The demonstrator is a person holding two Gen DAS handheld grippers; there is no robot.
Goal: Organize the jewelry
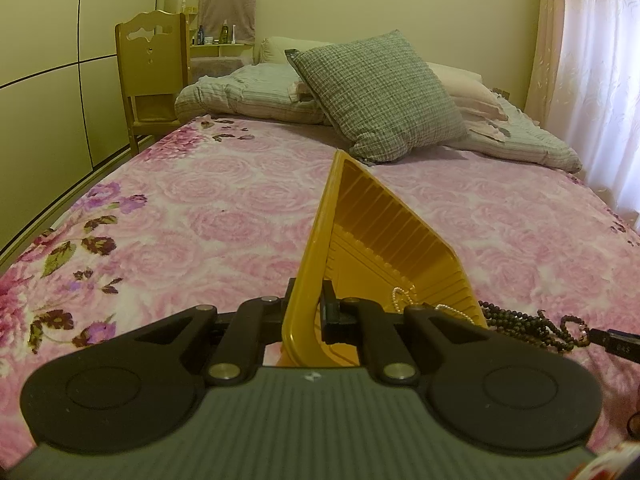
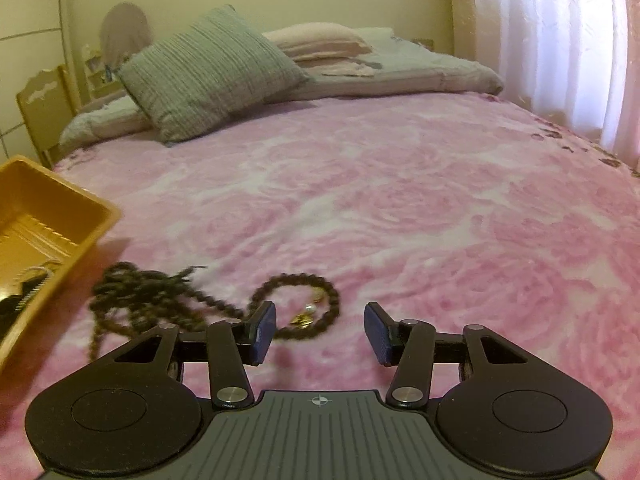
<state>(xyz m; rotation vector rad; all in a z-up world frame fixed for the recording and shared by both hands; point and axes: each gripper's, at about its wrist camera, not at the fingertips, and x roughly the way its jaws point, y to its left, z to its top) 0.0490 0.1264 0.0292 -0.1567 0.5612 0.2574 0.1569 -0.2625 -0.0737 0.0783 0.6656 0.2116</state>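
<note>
While the left claw [image 1: 306, 300] clamps the near rim of a golden plastic tray [image 1: 384, 236], the tray stands tipped up on the pink rose-patterned bed cover [image 1: 200, 216], its ribbed inside facing right in the left wrist view. A thin pearl chain [image 1: 404, 294] lies in the low corner of the tray, just beyond the claw's black pads. To the right of the tray, a tangle of dark beaded necklaces [image 2: 160, 300] rests on the cover, one loop of it curling around a small gold and pearl pendant [image 2: 306, 316]. The right claw [image 2: 320, 330] hangs low over the bed with its blue pads standing partly apart and nothing pressed between them; its left pad [image 2: 262, 332] sits right at the edge of the bead loop, though whether it touches the beads cannot be told through the blur. In the right wrist view the tray [image 2: 52, 216] shows at the left edge, close beside the bead tangle. A grey checked cushion [image 1: 380, 96] leans on folded bedding at the head of the bed, and a wooden chair [image 1: 152, 68] stands to the left.
</note>
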